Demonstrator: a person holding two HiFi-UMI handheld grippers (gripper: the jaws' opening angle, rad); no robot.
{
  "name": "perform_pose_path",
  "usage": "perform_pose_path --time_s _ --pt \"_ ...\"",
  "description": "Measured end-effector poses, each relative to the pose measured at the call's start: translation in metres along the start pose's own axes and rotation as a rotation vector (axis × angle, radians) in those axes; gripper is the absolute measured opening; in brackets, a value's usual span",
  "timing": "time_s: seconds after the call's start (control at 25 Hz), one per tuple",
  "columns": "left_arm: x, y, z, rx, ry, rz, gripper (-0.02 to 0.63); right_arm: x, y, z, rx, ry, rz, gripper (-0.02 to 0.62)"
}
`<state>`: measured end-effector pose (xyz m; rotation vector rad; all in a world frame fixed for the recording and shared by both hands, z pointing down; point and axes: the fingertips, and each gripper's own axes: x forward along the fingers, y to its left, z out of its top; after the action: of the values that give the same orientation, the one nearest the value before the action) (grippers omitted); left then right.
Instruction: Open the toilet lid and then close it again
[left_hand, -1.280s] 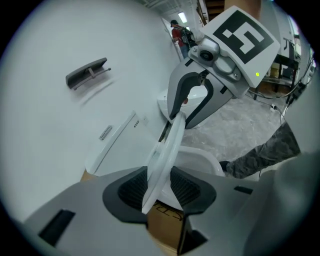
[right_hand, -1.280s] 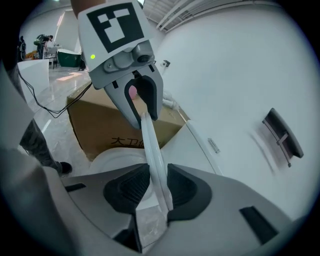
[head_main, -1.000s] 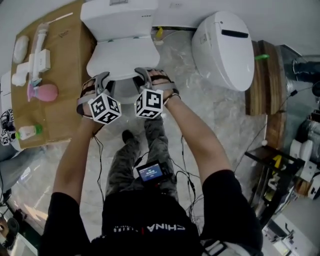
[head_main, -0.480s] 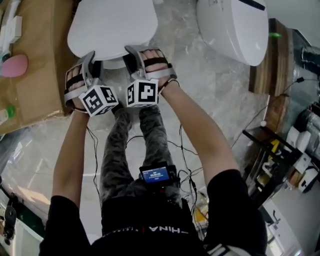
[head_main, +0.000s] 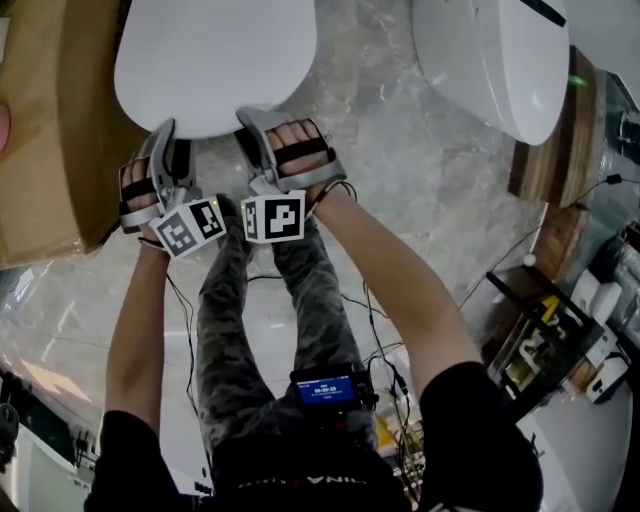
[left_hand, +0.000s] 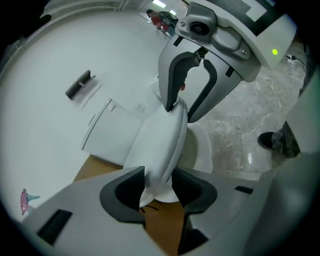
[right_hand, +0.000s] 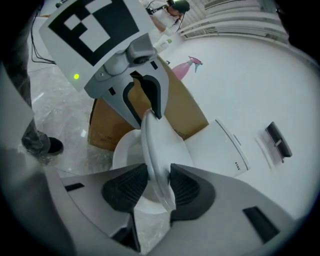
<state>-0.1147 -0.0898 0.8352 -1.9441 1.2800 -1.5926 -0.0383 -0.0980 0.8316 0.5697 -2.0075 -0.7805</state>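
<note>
I saw the toilet lid (head_main: 215, 60) as a glossy white oval, smooth and unmarked; it stood part-way open, slanted above the white bowl (left_hand: 199, 150); its rounded front edge was lifted clear of the rim; its back end met the tank (left_hand: 111, 131).

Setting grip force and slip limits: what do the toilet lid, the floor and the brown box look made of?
Toilet lid: glossy white, thin smooth shell, probably moulded plastic.
Floor: polished, grey-veined marble or marble-look tile; it shows reflections.
Brown box: matte, apparently corrugated cardboard, judging by its colour and folded edges.
</note>
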Motion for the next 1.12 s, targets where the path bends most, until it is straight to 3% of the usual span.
perform_pose_path --time_s 0.68,1.12 --pt "0.058 -0.072 -0.035 0.024 -0.028 -0.011 0.203 0.051 0.074 -0.038 -0.065 -0.032 0.032 0.161" --pt "0.071 -0.083 -0.042 0.024 -0.051 -0.001 0.210 0.065 0.086 -0.045 -0.072 -0.057 0.018 0.163"
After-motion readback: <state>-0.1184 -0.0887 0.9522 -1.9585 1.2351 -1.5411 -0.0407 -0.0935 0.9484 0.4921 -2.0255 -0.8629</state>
